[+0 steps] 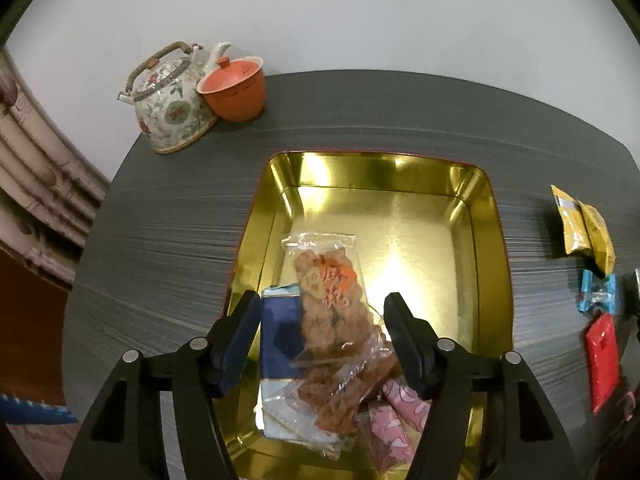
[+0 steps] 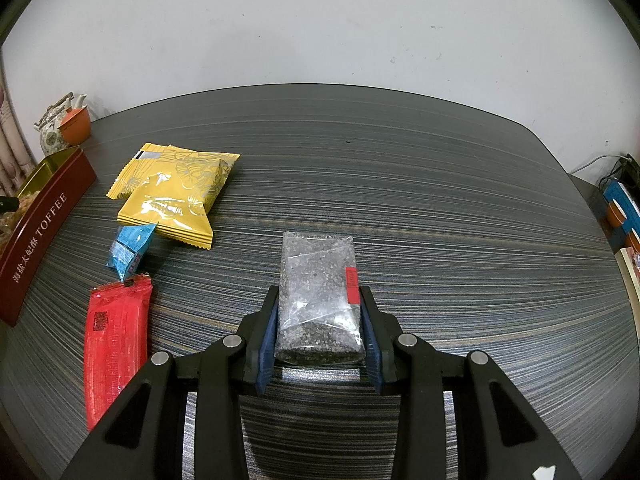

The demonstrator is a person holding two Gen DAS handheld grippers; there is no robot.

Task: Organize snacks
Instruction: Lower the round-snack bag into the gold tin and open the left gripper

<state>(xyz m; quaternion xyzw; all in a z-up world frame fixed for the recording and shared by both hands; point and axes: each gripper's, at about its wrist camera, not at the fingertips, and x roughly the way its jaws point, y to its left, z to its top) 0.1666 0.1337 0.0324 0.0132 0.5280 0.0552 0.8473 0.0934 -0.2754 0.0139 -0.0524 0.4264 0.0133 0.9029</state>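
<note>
While left gripper (image 1: 322, 320) hangs open over twist snack pack (image 1: 330, 300) in gold tin (image 1: 384, 168), right gripper (image 2: 318, 320) clamps sesame bar (image 2: 318, 300) above surface (image 2: 440, 200).

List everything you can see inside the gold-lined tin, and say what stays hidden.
Inside the gold-lined tin: a clear packet of fried dough twists lying over a blue packet, with pink wrapped sweets beside them. The blue packet's covered part and the tin's nearest corner behind the gripper fingers cannot be seen.

Far half of gold tin (image 1: 476, 216) floor bare; near half piled with packets; table (image 2: 440, 200) right of yellow packets (image 2: 176, 196) clear.
</note>
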